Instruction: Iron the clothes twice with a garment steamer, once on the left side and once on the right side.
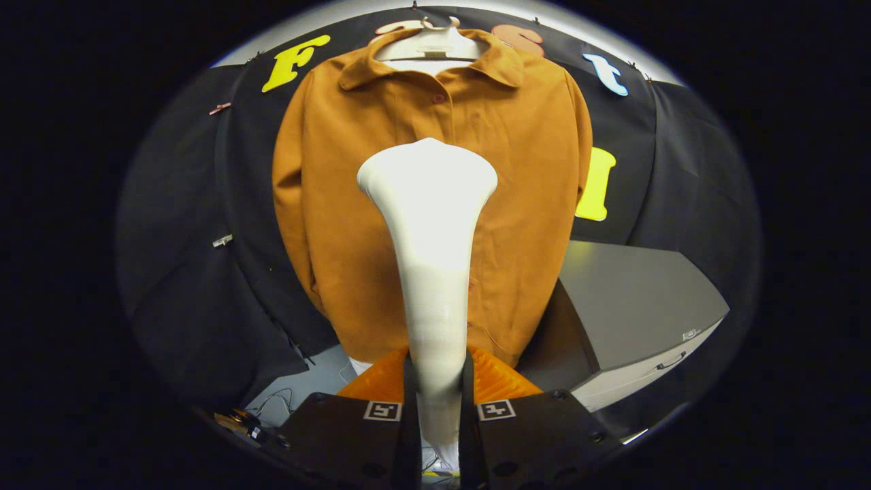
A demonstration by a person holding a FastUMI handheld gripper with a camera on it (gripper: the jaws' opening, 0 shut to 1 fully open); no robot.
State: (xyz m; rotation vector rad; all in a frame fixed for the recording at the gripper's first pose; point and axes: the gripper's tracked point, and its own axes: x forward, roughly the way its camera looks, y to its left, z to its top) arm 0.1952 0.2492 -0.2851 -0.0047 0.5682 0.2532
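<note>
The gripper sits at the bottom centre of the frame, and its two fingers are closed narrow on the handle of the white steamer, one finger pressing on each side. The steamer rises from between the fingers up the middle of the frame, and its wide head reaches the chest of the shirt. The orange-brown shirt is in the centre and upper part of the frame, on a pale hanger at the top centre, against the black cloth wall. It is buttoned, with both sleeves hanging down. If the head touches the cloth, I cannot tell. At the lower right stands a grey cabinet with a drawer handle.
</note>
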